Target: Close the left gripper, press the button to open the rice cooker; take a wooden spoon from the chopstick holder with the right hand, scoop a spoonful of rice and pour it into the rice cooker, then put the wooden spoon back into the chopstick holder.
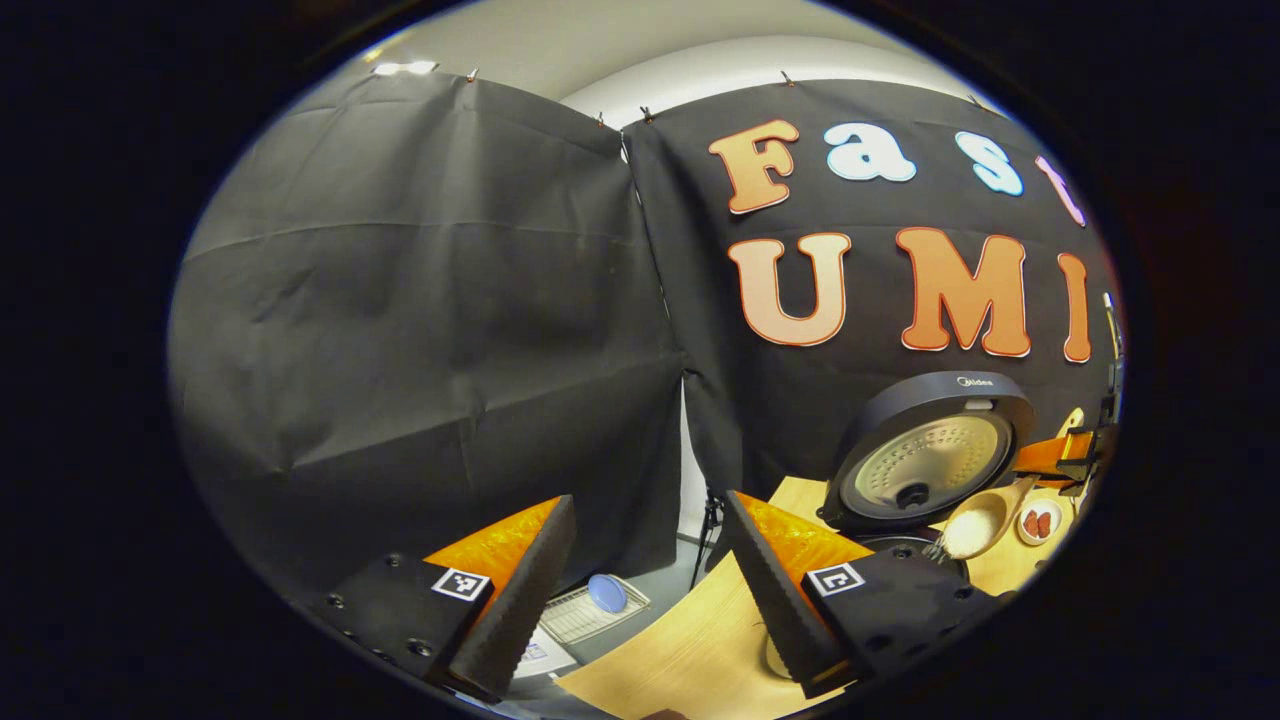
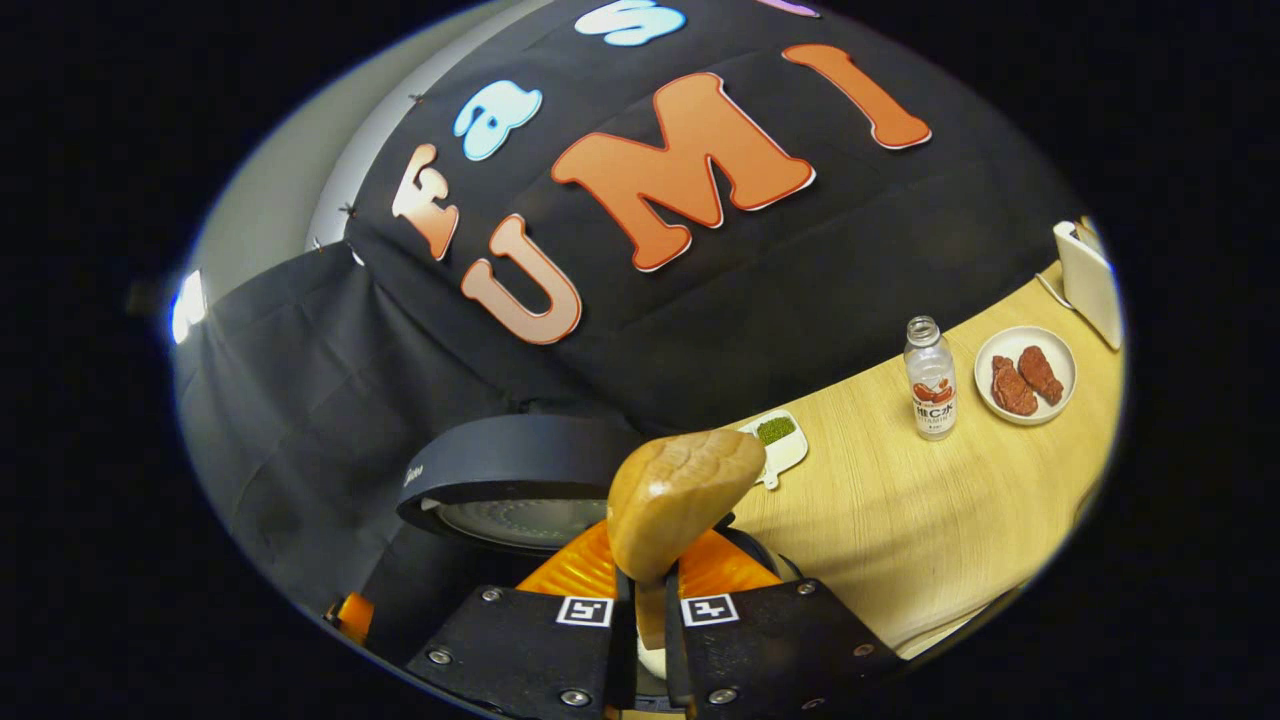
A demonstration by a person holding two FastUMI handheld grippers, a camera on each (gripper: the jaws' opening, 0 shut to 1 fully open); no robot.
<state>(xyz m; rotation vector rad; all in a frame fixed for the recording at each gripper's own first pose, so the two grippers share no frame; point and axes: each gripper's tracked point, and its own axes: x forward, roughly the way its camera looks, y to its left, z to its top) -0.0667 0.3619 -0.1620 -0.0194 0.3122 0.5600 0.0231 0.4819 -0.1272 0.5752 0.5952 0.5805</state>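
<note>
The black rice cooker's raised lid (image 2: 500,462) walls off eleven o'clock in the right gripper view. From one to three o'clock the pale wooden tabletop (image 2: 900,520) lies open; a clear plastic bottle (image 2: 930,378) and a white plate of browned meat (image 2: 1025,374) stand well apart at two.

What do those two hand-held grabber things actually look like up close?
Each is a two-finger tool. On the left gripper, both fingers are wedge-shaped with ribbed inner faces, fixed to dark blocks with screws. Each block carries a small square black-and-white marker. The right gripper has the same dark screwed blocks and a pair of square markers. No cables or sleeves are visible.
</note>
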